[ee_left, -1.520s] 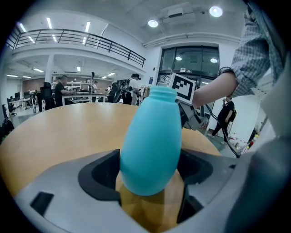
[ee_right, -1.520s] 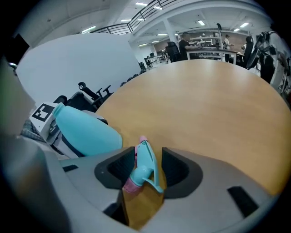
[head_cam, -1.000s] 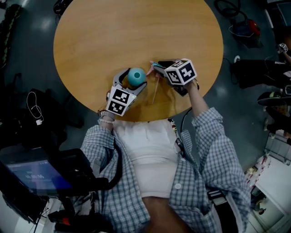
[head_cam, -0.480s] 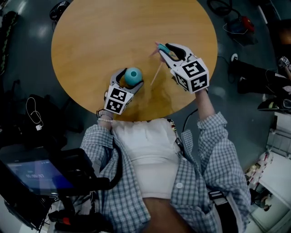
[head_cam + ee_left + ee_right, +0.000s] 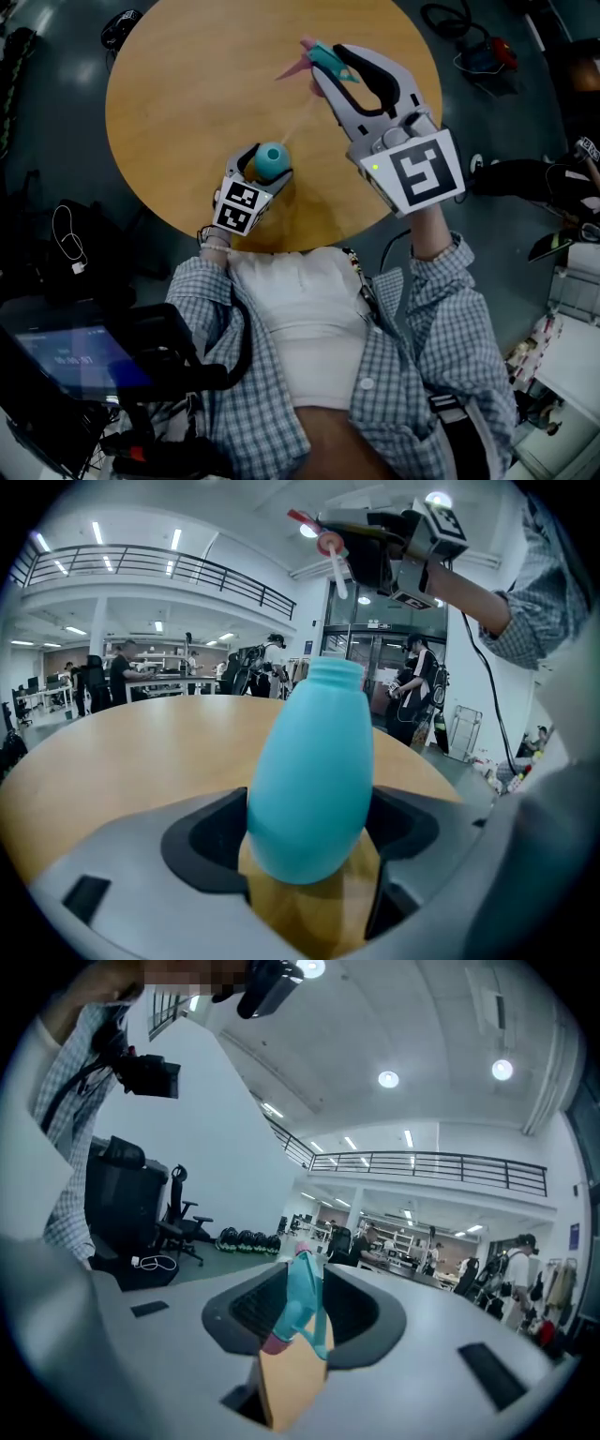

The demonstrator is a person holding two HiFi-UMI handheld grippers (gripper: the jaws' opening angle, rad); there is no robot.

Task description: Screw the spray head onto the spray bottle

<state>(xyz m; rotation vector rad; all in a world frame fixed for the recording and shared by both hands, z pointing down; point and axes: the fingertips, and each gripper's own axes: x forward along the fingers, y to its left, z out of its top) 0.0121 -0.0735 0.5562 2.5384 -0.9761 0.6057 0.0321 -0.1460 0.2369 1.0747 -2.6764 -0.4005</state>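
Standing upright near the bench's (image 5: pixel 187 103) near edge, the teal spray bottle (image 5: pixel 273 159) is clamped at its belly between the fingers (image 5: pixel 202 846) of the left gripper (image 5: pixel 266 165), with its neck uncapped. The spray head (image 5: pixel 310 58), teal with a pink tip, is pinched between the partly closed fingers of the right gripper (image 5: pixel 330 64), which is held high over the bench's far right part, well apart from the bottle. A pale dip tube (image 5: pixel 338 572) hangs from the head; from the head view it is only faintly made out. The bottle's base is hidden by the fingers. A lit screen (image 5: pixel 66 361) and a white cable (image 5: pixel 70 225) are seen on the dark floor at the left.
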